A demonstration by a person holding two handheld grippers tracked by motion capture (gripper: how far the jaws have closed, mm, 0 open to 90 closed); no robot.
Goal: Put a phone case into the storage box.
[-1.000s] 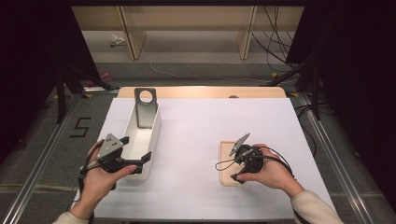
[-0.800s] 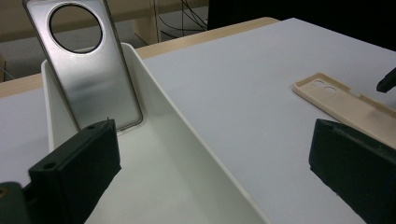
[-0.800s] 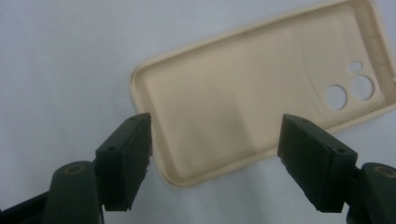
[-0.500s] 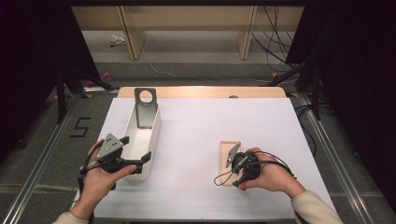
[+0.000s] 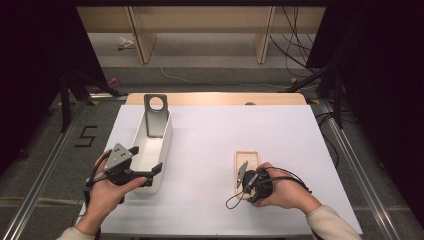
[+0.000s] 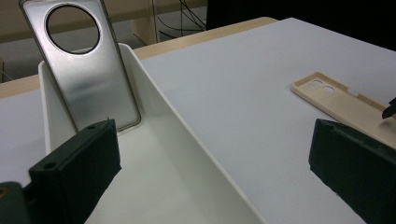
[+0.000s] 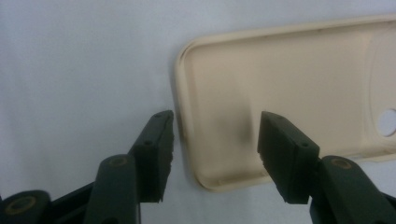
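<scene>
Right tongs (image 7: 212, 154) have just been closing, straddling the near short edge of the beige phone case (image 7: 289, 98) w/o pinching yet; its long axis runs straight ahead. Left tongs (image 6: 210, 177) wide open, empty.

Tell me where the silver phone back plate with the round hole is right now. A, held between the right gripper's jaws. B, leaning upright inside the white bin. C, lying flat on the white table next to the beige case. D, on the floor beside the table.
B: the silver plate stands tilted against the far end wall of the white bin, as the high view and the left gripper view both show.
</scene>
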